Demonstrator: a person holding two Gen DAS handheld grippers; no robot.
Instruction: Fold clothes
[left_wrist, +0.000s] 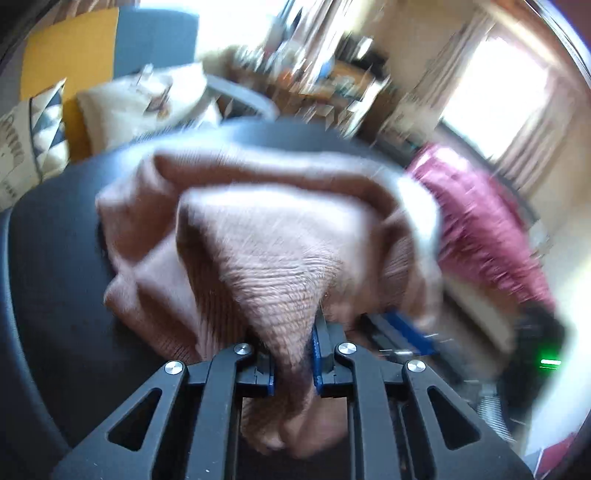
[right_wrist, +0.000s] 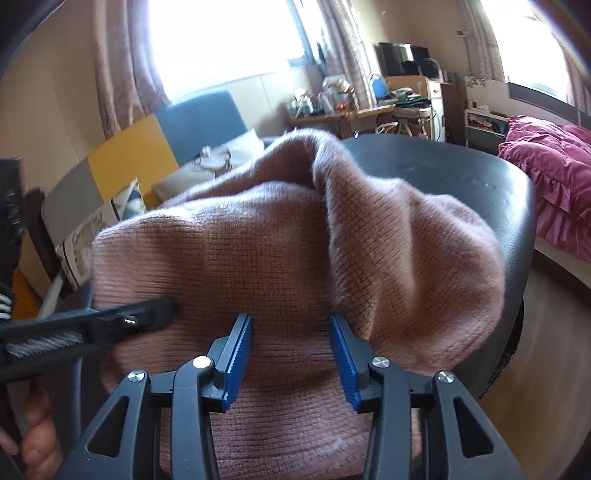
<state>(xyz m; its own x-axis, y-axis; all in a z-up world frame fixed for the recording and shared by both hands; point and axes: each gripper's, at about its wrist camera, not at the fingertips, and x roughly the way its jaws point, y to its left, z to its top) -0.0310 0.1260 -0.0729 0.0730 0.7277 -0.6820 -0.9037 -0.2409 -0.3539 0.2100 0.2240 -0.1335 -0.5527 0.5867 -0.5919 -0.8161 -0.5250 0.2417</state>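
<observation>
A pink knitted sweater (left_wrist: 258, 236) lies bunched on a round black table (left_wrist: 51, 258). My left gripper (left_wrist: 293, 354) is shut on a fold of the sweater, which rises in a ridge from its blue pads. The left wrist view is motion-blurred. In the right wrist view the same sweater (right_wrist: 266, 251) fills the middle over the black table (right_wrist: 461, 173). My right gripper (right_wrist: 291, 350) stands open just above the knit, nothing between its blue pads (right_wrist: 240, 354). The left gripper's black body (right_wrist: 92, 325) enters from the left, held by a hand (right_wrist: 37, 435).
A magenta quilt on a bed (right_wrist: 554, 184) lies to the right. A sofa with yellow and blue panels (right_wrist: 155, 147) and cushions stands behind the table. A cluttered desk (right_wrist: 343, 107) and shelves line the far wall under bright windows. Wooden floor (right_wrist: 546, 350) shows right of the table.
</observation>
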